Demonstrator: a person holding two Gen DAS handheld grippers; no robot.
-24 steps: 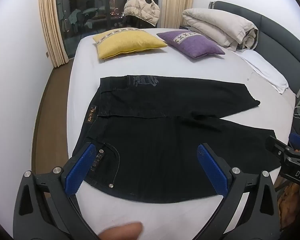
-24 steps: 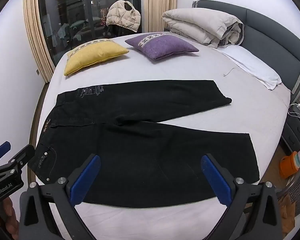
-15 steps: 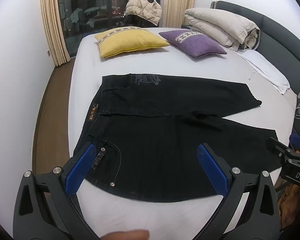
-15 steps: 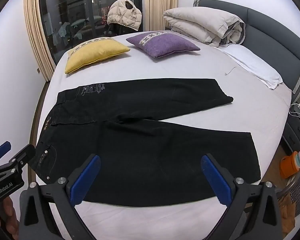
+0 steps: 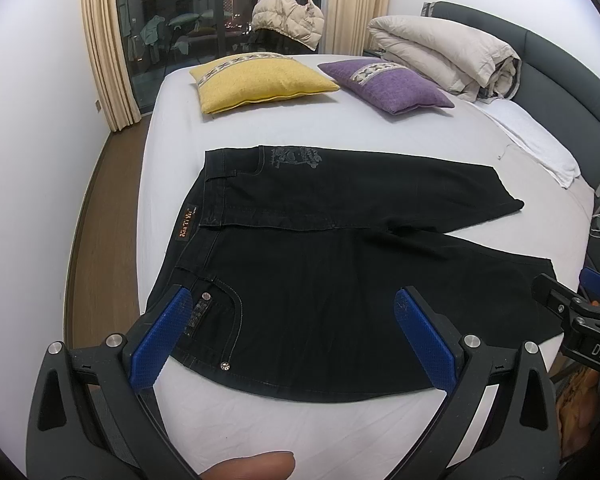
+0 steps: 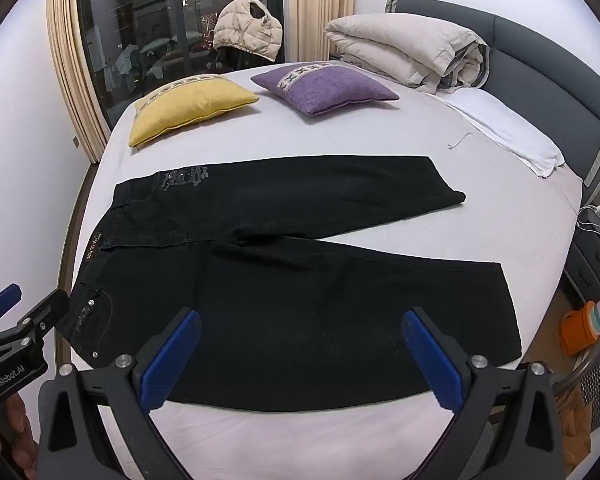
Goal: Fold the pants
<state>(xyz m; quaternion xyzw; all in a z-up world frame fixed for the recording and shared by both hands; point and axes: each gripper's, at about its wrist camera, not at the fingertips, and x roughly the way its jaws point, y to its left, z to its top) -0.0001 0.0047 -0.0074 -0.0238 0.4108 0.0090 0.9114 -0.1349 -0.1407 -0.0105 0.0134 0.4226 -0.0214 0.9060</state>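
Black pants [image 5: 320,264] lie flat on the white bed [image 5: 380,136], waistband at the left, two legs spread to the right; they also show in the right wrist view [image 6: 292,280]. My left gripper [image 5: 292,320] is open and empty, above the near waist and pocket part. My right gripper [image 6: 300,344] is open and empty, above the near leg. Each gripper shows at the edge of the other's view: the right one [image 5: 580,320], the left one [image 6: 16,332].
A yellow pillow [image 5: 260,80], a purple pillow [image 5: 388,84] and a rolled beige duvet [image 5: 448,60] lie at the far side of the bed. A grey headboard [image 5: 560,76] runs along the right. A white towel [image 6: 508,128] lies by it. Wood floor [image 5: 96,240] is at the left.
Both grippers have drawn back and risen slightly; the pants sit a little lower and farther in both views. The pants have not moved.
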